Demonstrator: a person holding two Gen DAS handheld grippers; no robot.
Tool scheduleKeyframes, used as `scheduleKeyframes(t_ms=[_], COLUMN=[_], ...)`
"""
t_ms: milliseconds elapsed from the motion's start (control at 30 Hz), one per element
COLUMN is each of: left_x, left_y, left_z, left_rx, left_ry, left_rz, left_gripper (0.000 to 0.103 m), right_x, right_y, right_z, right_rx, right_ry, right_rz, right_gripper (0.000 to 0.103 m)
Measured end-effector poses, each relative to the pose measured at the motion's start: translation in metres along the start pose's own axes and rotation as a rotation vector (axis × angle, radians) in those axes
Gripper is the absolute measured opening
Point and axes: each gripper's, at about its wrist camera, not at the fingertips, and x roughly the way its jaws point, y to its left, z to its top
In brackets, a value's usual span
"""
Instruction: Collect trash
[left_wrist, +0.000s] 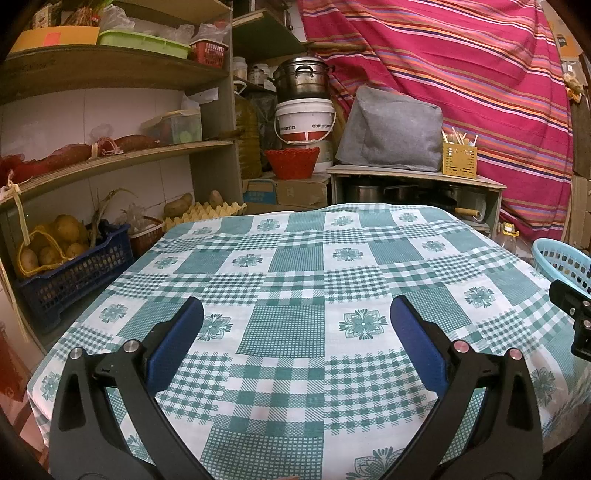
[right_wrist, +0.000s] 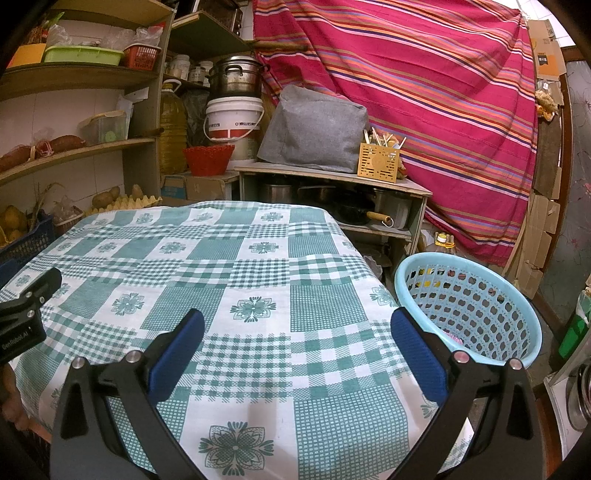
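Observation:
My left gripper (left_wrist: 295, 314) hangs open above the green checked tablecloth (left_wrist: 295, 258), nothing between its blue pads. My right gripper (right_wrist: 297, 325) is open too, over the table's right part, holding nothing. A light blue perforated basket (right_wrist: 476, 310) stands just off the table's right edge, beside my right gripper's right finger; a bit of pinkish stuff lies at its bottom. The basket's rim (left_wrist: 561, 258) shows at the right edge of the left wrist view. No loose trash is visible on the tablecloth (right_wrist: 221, 266). The left gripper's body (right_wrist: 26, 314) shows at the left of the right wrist view.
Shelves (left_wrist: 110, 158) with crates of potatoes (left_wrist: 62, 236) stand to the left. Behind the table are a low wooden cabinet (right_wrist: 332, 181) with pans, a grey cover (right_wrist: 314, 129), a white bucket (right_wrist: 232, 122), a red bowl (right_wrist: 208, 157) and a striped pink cloth (right_wrist: 424, 92).

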Motion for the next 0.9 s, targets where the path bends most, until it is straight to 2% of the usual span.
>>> scheduleKeyframes(t_ms=[400,800,900], left_x=[-0.002,-0.011,-0.011], left_y=[-0.002,0.001,-0.001], left_z=[-0.002,0.001,0.000], left_rx=[0.002,-0.037,-0.027], left_ry=[-0.017,-0.020,-0.026], left_rz=[0.001,-0.052,-0.032], left_gripper=[0.098,0.098,0.098], right_x=[0.000,0.000,0.000], right_y=[0.000,-0.001,-0.001], right_z=[-0.001,-0.001,-0.002], right_rx=[0.000,0.000,0.000], right_ry=[-0.001,0.003,0.003], right_rz=[0.000,0.000,0.001], right_gripper=[0.098,0.098,0.098])
